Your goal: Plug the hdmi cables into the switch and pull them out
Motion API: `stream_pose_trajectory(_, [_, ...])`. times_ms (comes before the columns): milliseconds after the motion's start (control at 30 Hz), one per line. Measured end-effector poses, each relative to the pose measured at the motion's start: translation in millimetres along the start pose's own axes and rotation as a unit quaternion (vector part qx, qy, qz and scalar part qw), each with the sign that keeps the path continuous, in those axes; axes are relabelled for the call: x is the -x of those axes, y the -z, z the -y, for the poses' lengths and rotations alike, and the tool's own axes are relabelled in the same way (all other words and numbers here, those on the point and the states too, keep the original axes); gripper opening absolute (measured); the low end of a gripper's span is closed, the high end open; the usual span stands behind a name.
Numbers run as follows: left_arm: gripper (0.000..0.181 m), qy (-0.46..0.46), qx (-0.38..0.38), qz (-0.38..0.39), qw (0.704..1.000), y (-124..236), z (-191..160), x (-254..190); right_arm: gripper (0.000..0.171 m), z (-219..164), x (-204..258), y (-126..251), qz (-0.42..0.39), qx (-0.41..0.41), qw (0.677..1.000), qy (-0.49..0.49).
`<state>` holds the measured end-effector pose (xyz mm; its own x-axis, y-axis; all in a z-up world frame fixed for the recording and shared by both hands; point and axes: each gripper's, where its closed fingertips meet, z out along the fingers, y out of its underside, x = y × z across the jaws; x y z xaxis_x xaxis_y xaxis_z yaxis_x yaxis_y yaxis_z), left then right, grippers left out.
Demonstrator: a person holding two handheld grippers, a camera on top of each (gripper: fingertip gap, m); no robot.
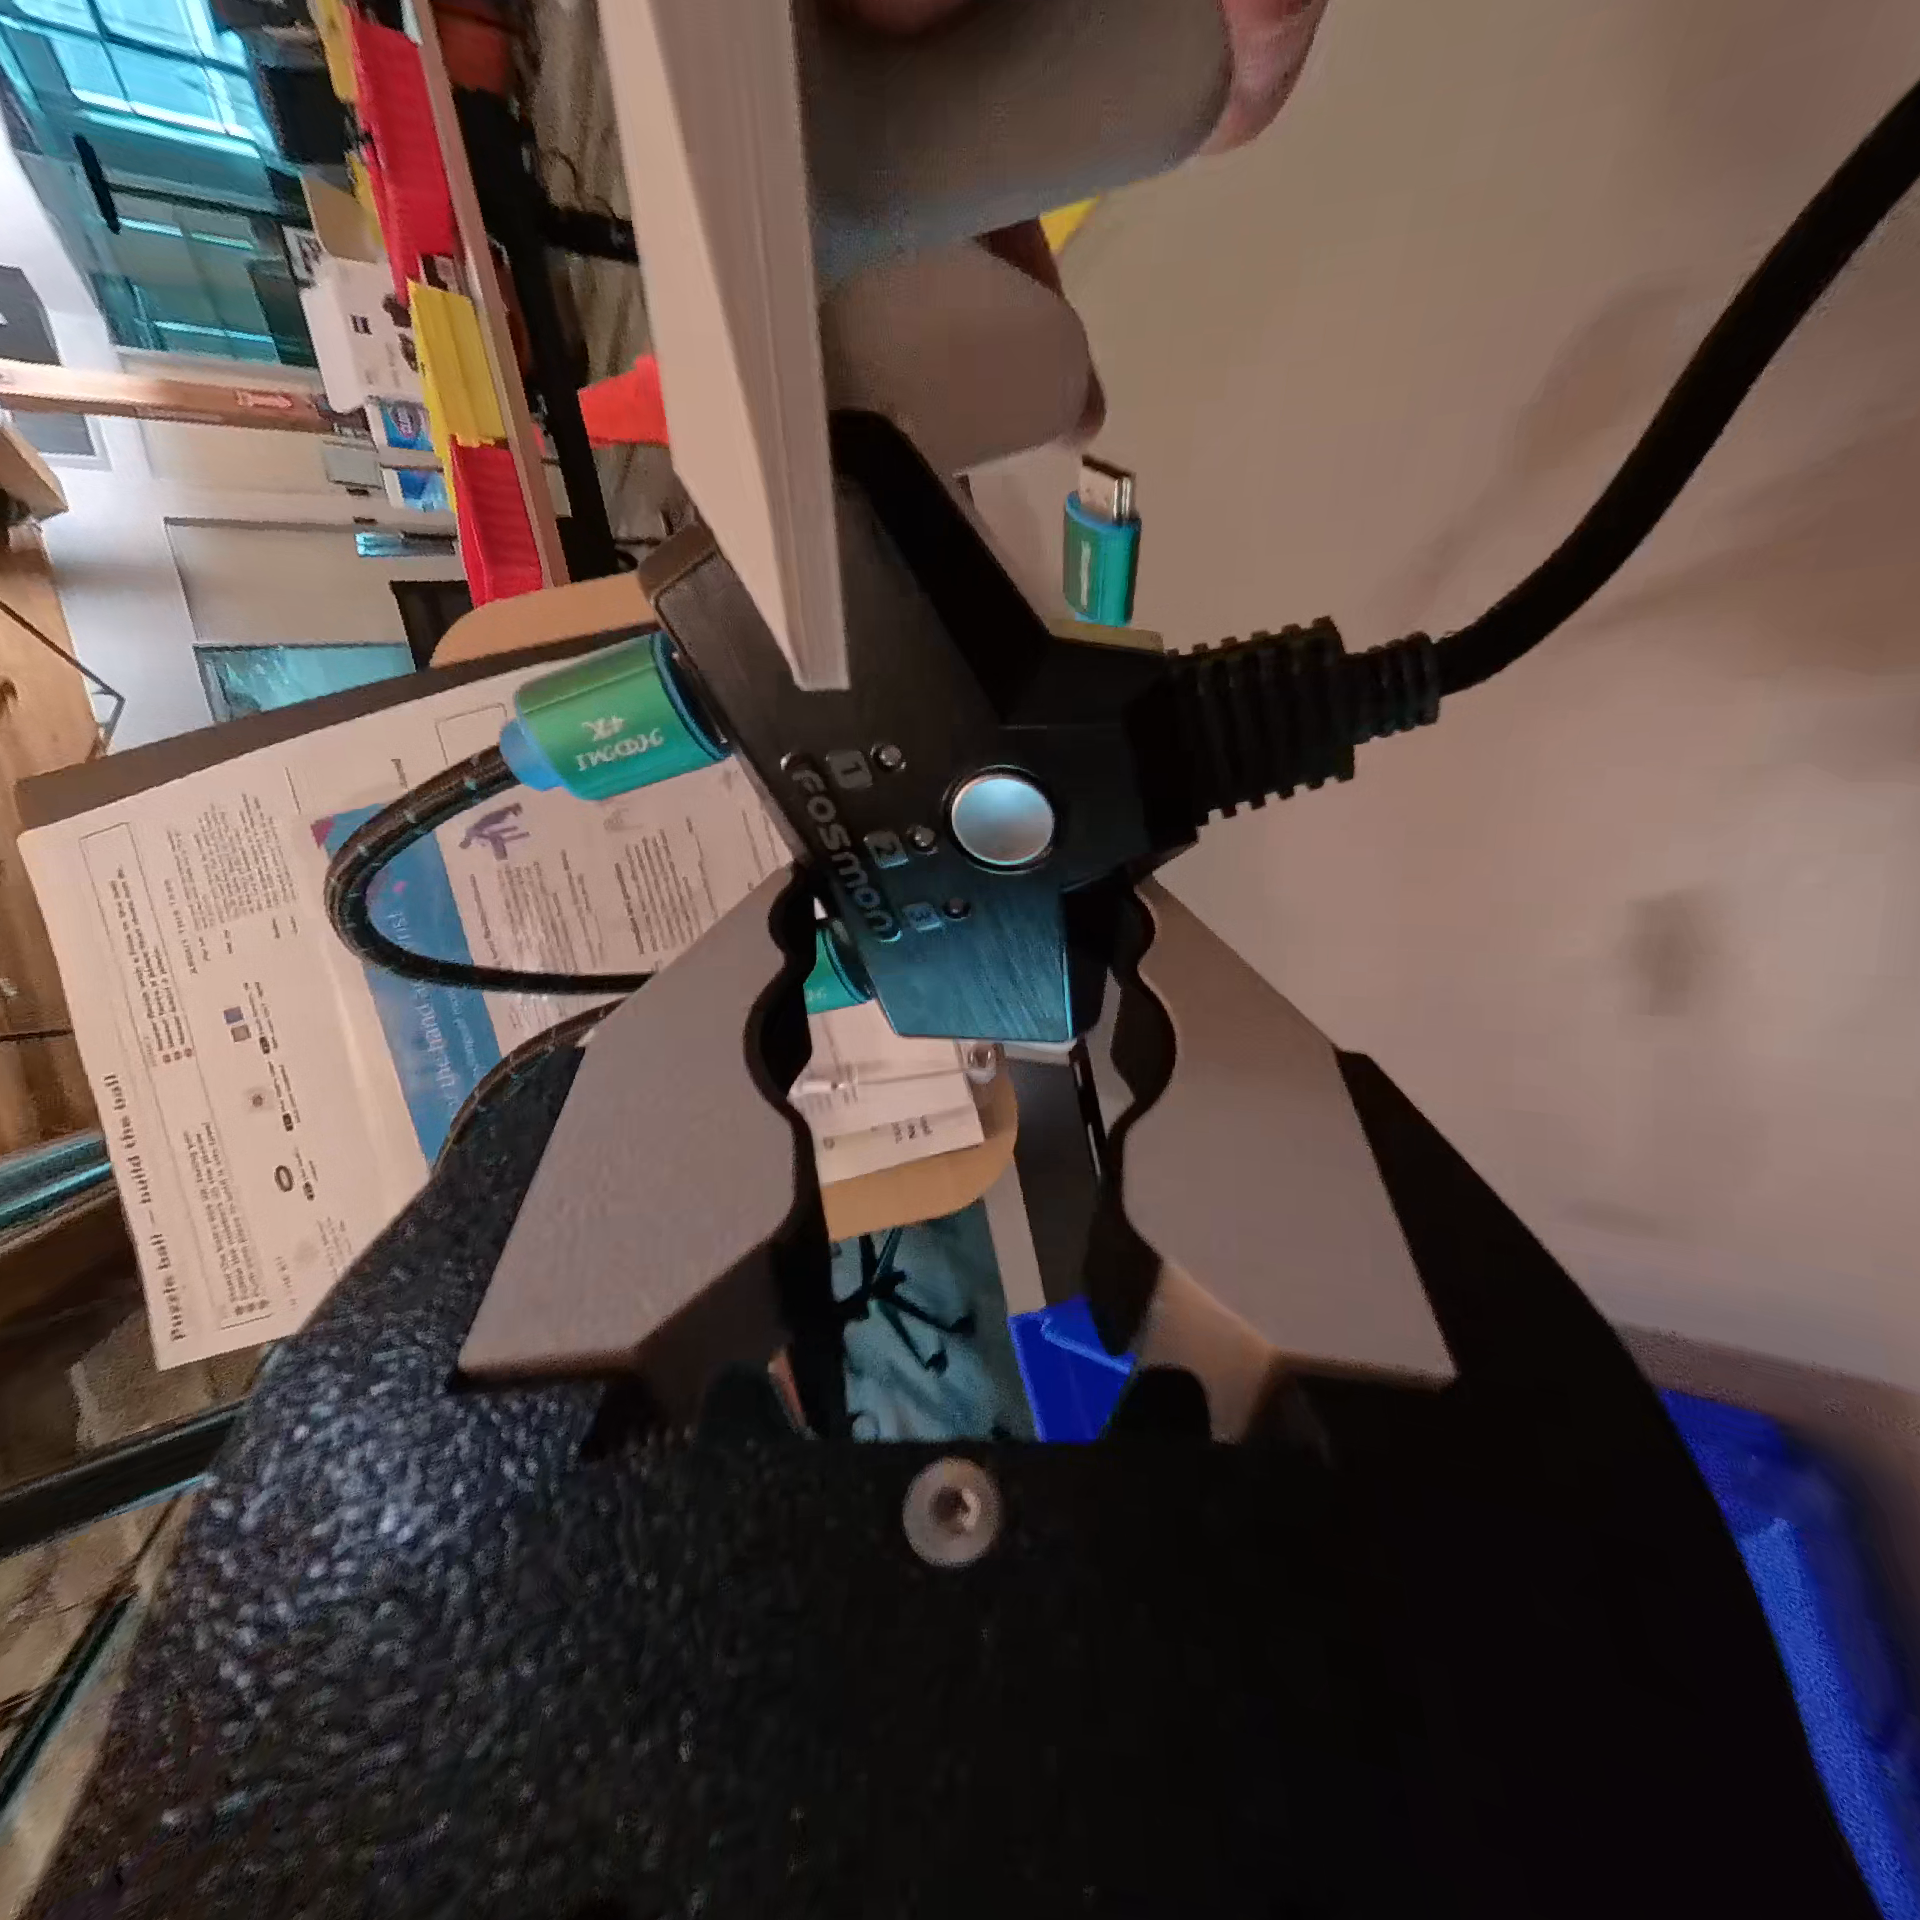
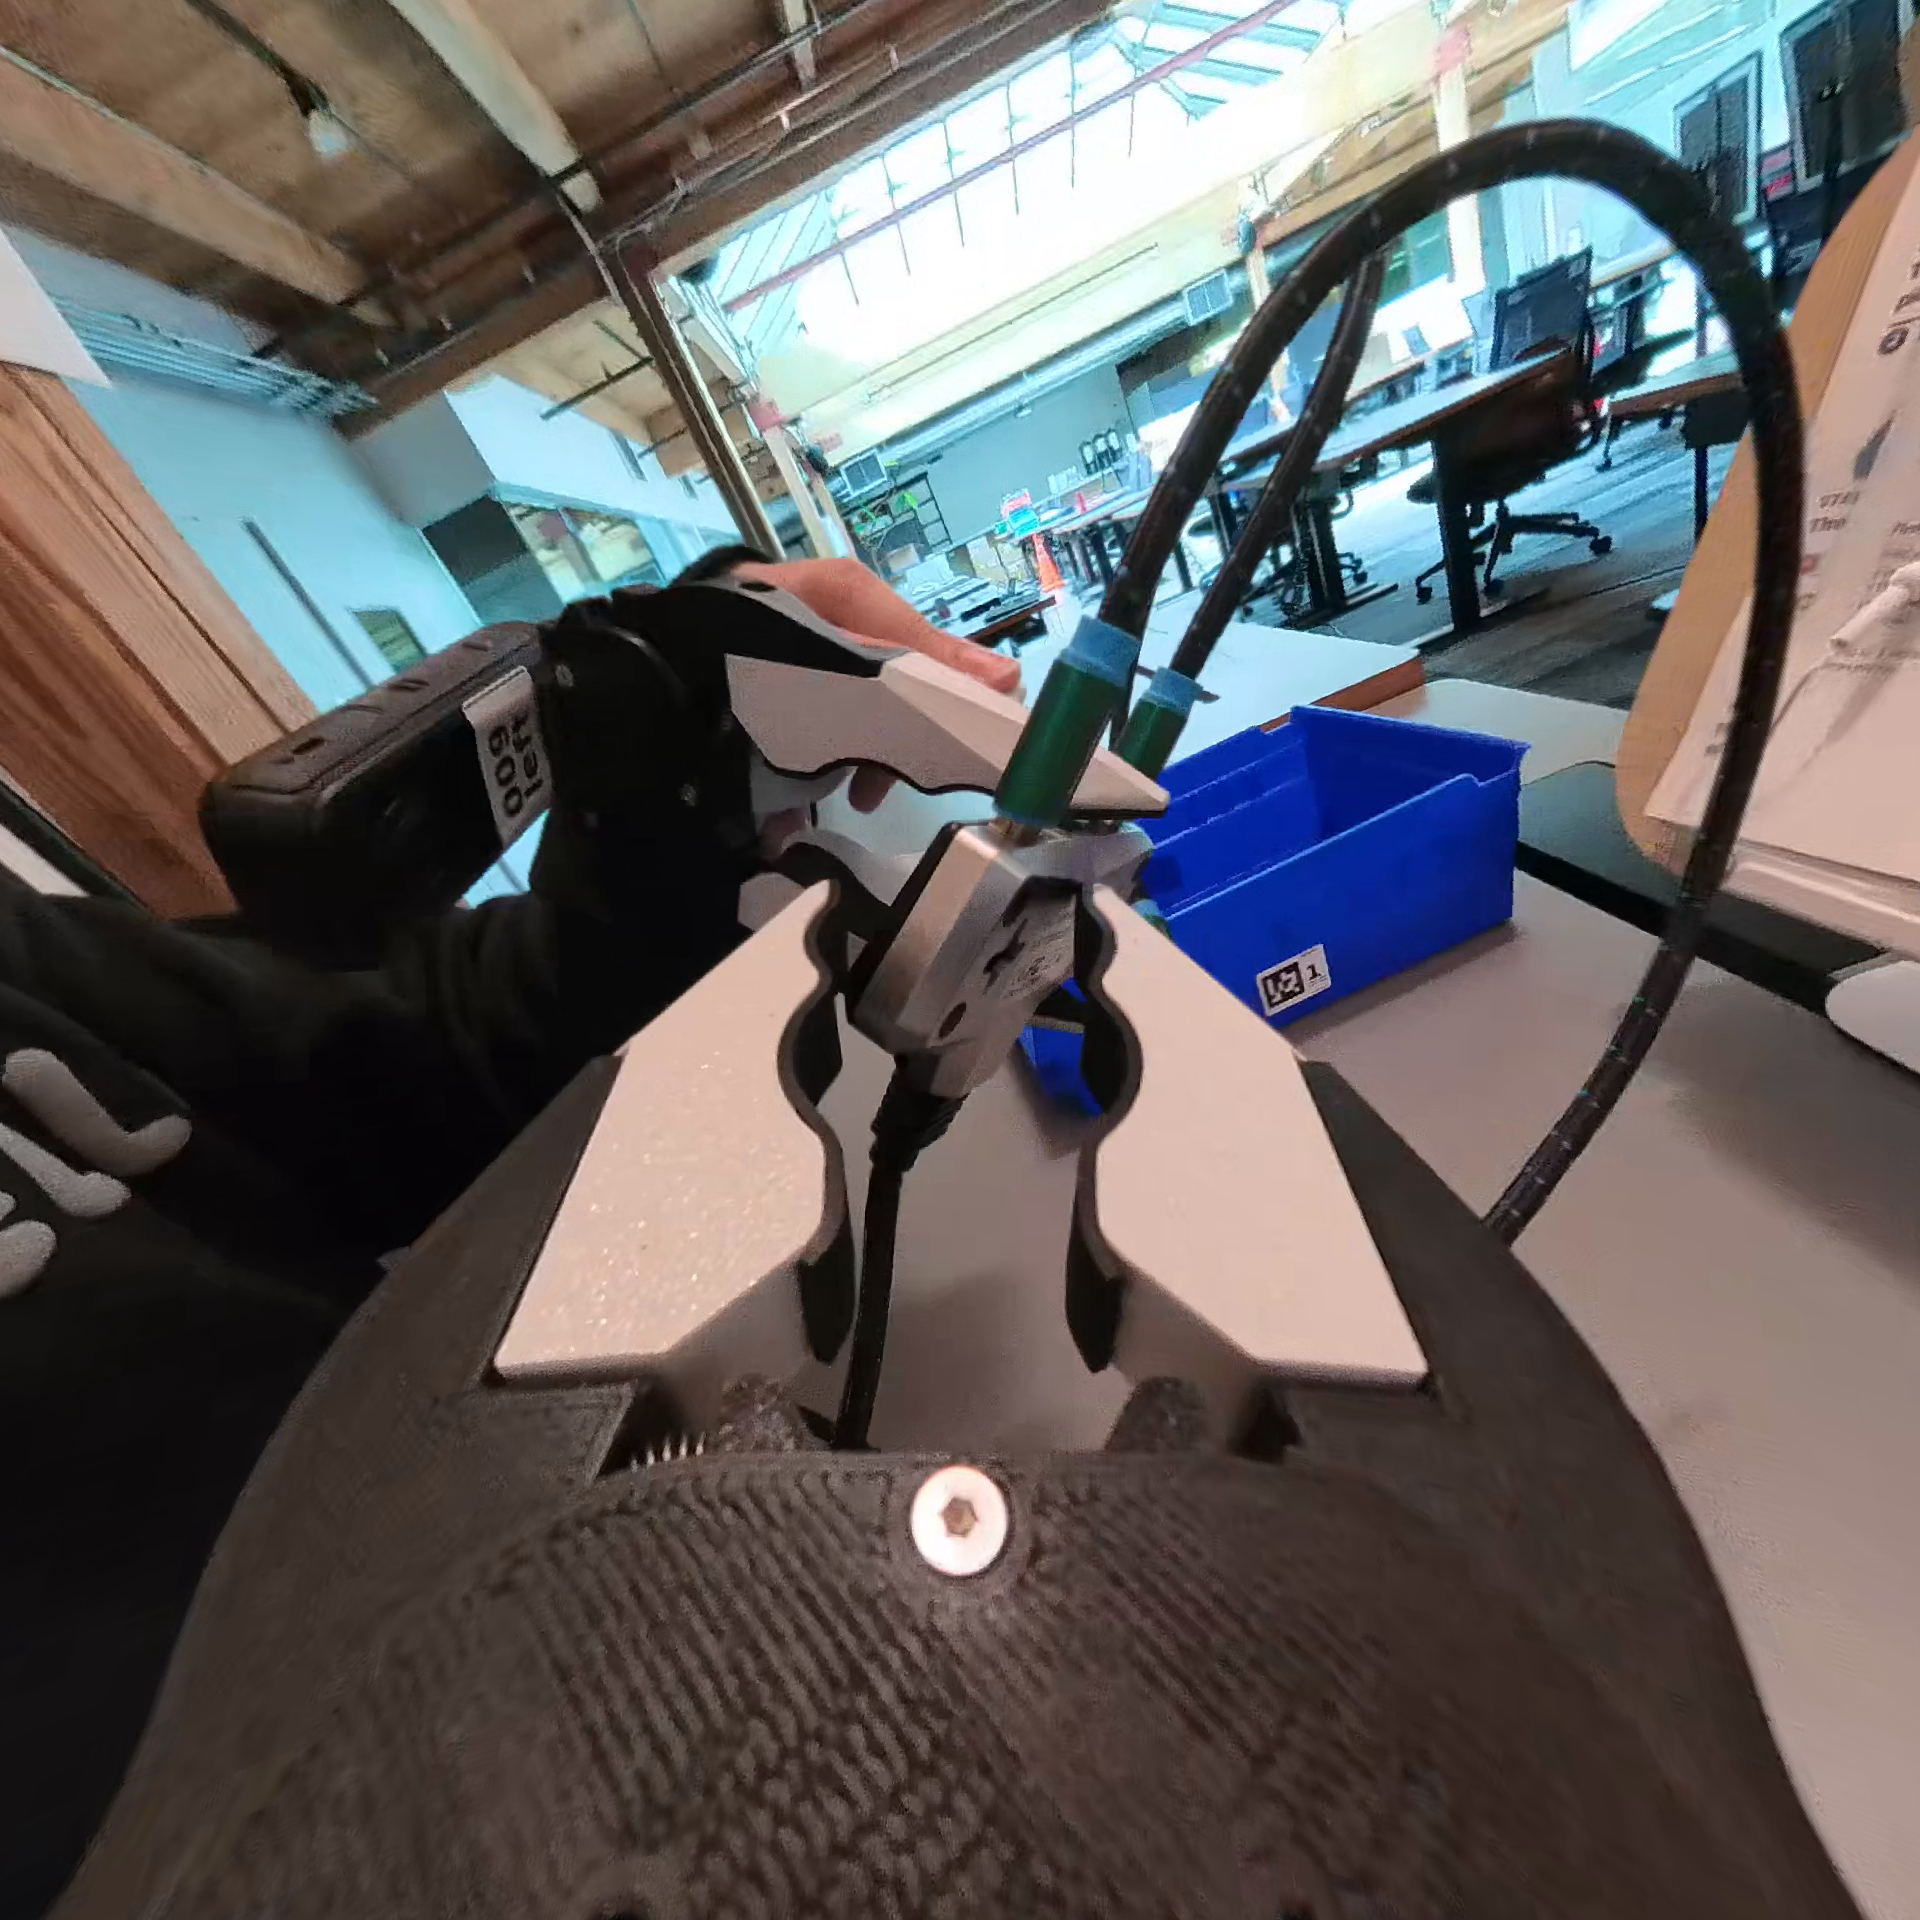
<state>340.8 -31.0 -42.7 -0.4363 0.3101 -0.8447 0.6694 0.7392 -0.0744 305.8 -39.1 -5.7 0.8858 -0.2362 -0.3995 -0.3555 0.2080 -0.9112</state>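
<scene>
The black HDMI switch (image 1: pixel 935 831) with a round silver button is held up over the table. My right gripper (image 2: pixel 961 920) is shut on the switch (image 2: pixel 966 966); in the left wrist view its grey fingers (image 1: pixel 748 364) come in from the top. Two green HDMI plugs (image 2: pixel 1055 732) (image 2: pixel 1148 727) sit in the switch's far end. In the left wrist view one plug (image 1: pixel 613 727) is fully seen and a second (image 1: pixel 831 977) is half hidden. My left gripper (image 1: pixel 966 904) is open, its jaws straddling the switch's end by that second plug. A third green plug (image 1: pixel 1101 540) lies loose on the table.
The switch's thick black cable (image 1: pixel 1610 468) trails over the table (image 2: pixel 1610 1143). A blue bin (image 2: pixel 1351 852) stands just behind the switch. A board with printed sheets (image 1: pixel 260 987) leans at the side. Braided cables (image 2: pixel 1745 520) loop up over it.
</scene>
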Motion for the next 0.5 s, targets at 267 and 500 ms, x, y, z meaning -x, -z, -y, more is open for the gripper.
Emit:
stream_pose_trajectory(267, [0.055,-0.086,0.088,0.006,0.992,-6,-16,-8,0.036,-13,-17,-8,0.027,-0.012,0.997,-0.078])
stream_pose_trajectory(500, [0.055,-0.129,0.169,0.009,0.977,-5,-29,-6,0.022,-17,-32,-15,-0.012,-0.010,0.998,-0.057])
